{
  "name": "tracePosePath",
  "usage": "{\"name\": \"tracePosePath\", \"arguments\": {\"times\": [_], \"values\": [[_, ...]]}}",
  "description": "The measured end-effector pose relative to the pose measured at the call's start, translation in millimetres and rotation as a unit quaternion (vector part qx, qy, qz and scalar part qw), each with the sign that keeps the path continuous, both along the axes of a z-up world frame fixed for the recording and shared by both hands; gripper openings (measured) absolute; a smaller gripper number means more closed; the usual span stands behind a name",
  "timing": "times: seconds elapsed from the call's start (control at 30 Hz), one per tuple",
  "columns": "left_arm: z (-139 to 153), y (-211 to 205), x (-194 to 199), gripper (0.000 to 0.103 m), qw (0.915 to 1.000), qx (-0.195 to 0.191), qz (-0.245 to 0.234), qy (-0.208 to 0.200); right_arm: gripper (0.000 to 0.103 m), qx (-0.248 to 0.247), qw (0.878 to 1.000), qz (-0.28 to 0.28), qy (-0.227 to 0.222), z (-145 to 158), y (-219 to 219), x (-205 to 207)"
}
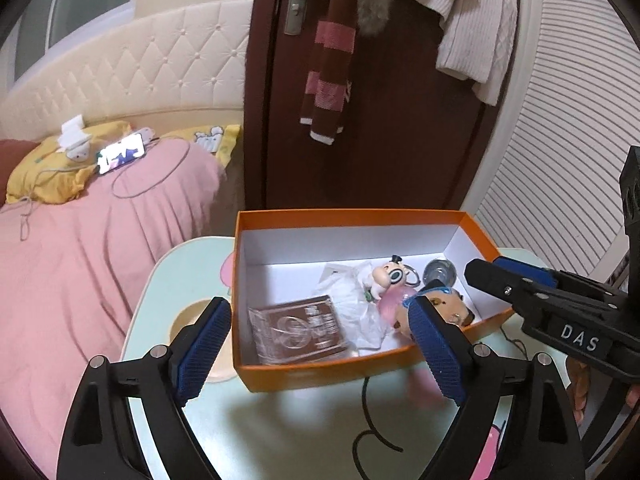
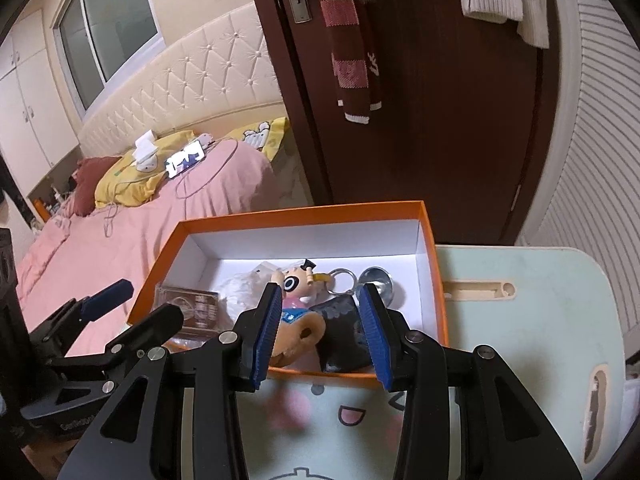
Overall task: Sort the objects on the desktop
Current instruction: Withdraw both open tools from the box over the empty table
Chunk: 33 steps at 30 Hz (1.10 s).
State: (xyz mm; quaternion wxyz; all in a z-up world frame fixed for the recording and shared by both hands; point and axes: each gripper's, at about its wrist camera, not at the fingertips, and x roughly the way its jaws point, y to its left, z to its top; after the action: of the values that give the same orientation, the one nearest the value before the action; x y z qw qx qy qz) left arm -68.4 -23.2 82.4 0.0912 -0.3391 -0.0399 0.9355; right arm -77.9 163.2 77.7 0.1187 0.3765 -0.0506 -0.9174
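One open orange cardboard box with a white inside (image 1: 472, 224) stands on one pale mint table with cartoon prints (image 1: 280, 432), close to a dark brown door. Inside the box lie, as far as they can be counted, five things: one clear acrylic block with engraved markings (image 1: 298, 328) at the left, one crumpled white plastic wrapper (image 1: 352, 304) beside it, one small cartoon figure keychain with a pink body and a metal ring (image 1: 386, 280) in the middle, one brown plush toy with a blue band (image 1: 448, 308) at the near wall, and one shiny round metal piece (image 1: 440, 272) toward the right corner (its exact kind cannot be told).

The left gripper (image 1: 320, 344) hangs over the box's near left part with its two blue-padded jaws wide apart and nothing between the pads. The right gripper (image 2: 320, 328) hovers over the near right part of the box, its jaws partly apart; the plush toy and a dark object (image 2: 340, 332) show in the gap below, but whether the pads touch either cannot be told.

One black cable (image 1: 368, 420) curls on the table before the box.
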Motion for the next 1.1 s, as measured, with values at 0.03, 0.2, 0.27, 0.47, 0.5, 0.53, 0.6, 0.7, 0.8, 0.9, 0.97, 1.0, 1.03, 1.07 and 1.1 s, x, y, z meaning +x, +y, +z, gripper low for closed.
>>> {"name": "tracePosePath", "arguments": {"times": [0.03,0.2,0.27,0.47,0.5,0.53,0.6,0.7,0.8,0.9,0.97,1.0,1.03,1.07,1.1], "values": [[1,1,2,0.090,1.0000,-0.002,0.000,0.001,0.042,0.003,1.000,0.000,0.000,0,0,1],[5,3,12,0.090,0.9999,-0.008,0.000,0.007,0.042,0.008,1.000,-0.002,0.004,2,2,10],[6,5,17,0.090,0.9999,-0.008,-0.001,0.008,0.042,0.011,1.000,-0.003,0.005,2,3,15],[1,9,31,0.090,1.0000,-0.005,0.002,-0.001,0.042,0.027,1.000,-0.005,0.003,-2,7,33],[-1,10,34,0.090,1.0000,-0.005,0.004,-0.003,0.042,0.032,0.999,-0.006,0.002,-4,7,35],[-5,12,36,0.090,0.9999,-0.005,0.007,-0.006,0.045,0.039,0.999,-0.006,0.001,-6,7,38],[-13,15,41,0.090,0.9998,-0.007,0.011,-0.012,0.047,0.056,0.998,-0.007,-0.003,-13,6,44],[-28,22,45,0.090,0.9992,-0.030,0.012,-0.022,0.048,0.076,0.997,-0.011,-0.004,-24,4,54],[-42,24,45,0.090,0.9985,-0.037,0.017,-0.036,0.048,0.092,0.996,-0.011,-0.015,-36,1,59],[-53,22,44,0.090,0.9976,-0.038,0.033,-0.047,0.048,0.092,0.995,-0.015,-0.038,-50,2,59],[-62,21,42,0.090,0.9963,-0.041,0.044,-0.061,0.048,0.090,0.994,-0.018,-0.052,-58,2,58],[-65,22,41,0.090,0.9956,-0.044,0.047,-0.068,0.048,0.092,0.994,-0.021,-0.057,-61,3,57],[-67,23,39,0.091,0.9948,-0.047,0.049,-0.076,0.047,0.094,0.993,-0.023,-0.061,-64,3,56],[-70,23,38,0.093,0.9940,-0.050,0.051,-0.083,0.048,0.096,0.993,-0.025,-0.063,-66,4,55],[-71,25,37,0.095,0.9930,-0.059,0.054,-0.087,0.048,0.099,0.993,-0.027,-0.063,-67,4,55]]}}
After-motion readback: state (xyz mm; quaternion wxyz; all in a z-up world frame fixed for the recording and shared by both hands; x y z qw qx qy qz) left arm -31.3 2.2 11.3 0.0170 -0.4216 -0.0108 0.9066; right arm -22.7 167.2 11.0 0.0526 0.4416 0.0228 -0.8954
